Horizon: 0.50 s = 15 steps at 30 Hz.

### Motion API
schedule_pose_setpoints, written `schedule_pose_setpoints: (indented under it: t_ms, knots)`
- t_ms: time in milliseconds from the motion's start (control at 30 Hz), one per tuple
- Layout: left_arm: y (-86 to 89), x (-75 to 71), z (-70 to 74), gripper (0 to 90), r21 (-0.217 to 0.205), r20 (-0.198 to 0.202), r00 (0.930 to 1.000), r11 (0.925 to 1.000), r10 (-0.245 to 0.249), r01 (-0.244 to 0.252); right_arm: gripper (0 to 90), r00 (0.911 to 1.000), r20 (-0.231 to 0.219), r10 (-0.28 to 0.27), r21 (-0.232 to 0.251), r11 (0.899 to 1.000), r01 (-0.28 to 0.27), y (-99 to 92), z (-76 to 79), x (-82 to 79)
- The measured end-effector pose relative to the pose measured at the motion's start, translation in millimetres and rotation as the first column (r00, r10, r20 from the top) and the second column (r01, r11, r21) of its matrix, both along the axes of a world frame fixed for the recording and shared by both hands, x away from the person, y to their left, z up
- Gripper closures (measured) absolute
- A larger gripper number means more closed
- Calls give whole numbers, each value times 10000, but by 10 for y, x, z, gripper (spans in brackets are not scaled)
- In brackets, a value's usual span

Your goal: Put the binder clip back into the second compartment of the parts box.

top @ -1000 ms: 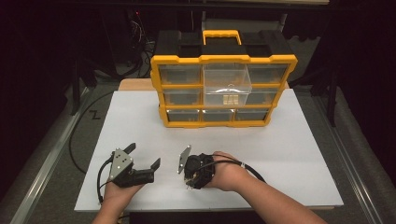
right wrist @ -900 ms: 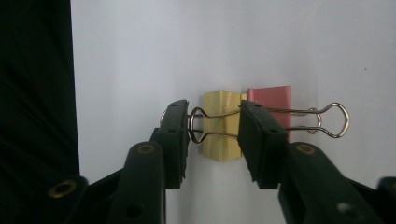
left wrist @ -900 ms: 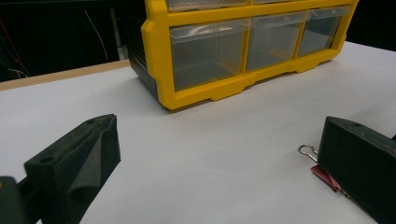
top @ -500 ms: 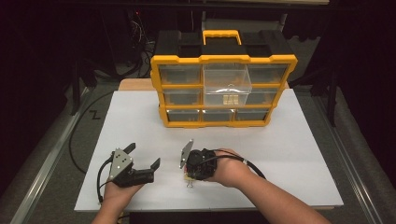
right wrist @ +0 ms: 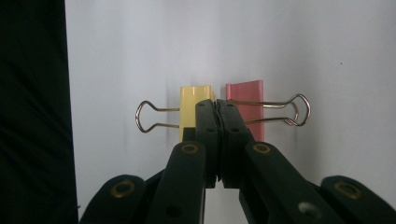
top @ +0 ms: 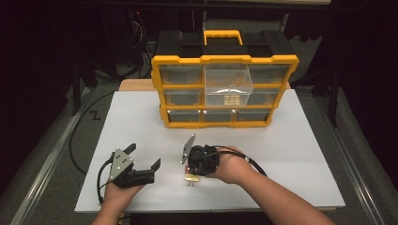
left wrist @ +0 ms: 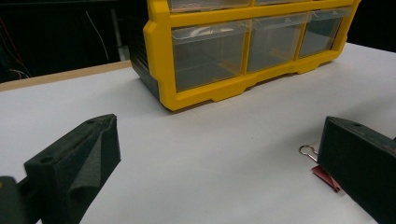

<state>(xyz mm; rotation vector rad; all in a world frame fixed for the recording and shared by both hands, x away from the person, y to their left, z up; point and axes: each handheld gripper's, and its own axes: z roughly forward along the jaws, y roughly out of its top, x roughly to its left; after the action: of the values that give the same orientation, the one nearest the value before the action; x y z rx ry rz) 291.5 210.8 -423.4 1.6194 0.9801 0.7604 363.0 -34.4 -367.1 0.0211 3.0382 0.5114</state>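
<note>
Two binder clips lie on the white table (top: 291,140), just under the tips of the right gripper (right wrist: 215,105). The yellow clip (right wrist: 194,105) is on one side of the tips and the red clip (right wrist: 247,100) on the other, and the two clips lie very near each other with their wire handles pointing away to opposite sides. The jaws of the right gripper have just been closing and now stand pressed together, pad against pad. Between the pads I cannot see any part of a clip; if a thin edge is caught there, the pictures do not let me tell. In the high view this gripper points down to the table, and the yellow clip (top: 191,177) shows right below it.

The left gripper (top: 142,158) rests in the other hand, a little apart from the right one, with its jaws wide apart and holding nothing. Beside one of its jaws the red clip (left wrist: 327,176) is seen on the table. Beyond both grippers, well apart, stands the yellow drawer organizer (top: 225,84), one clear drawer (top: 228,89) pulled out.
</note>
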Motion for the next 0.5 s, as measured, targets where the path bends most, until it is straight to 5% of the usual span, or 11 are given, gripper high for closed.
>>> schedule_pose_setpoints:
  t_ms: [500]
  knots:
    - [-9,-1,-7,4,0,-30,10000,10000,-16,16,900,9939,-659,-879,-262,9959,864,-410,180,121]
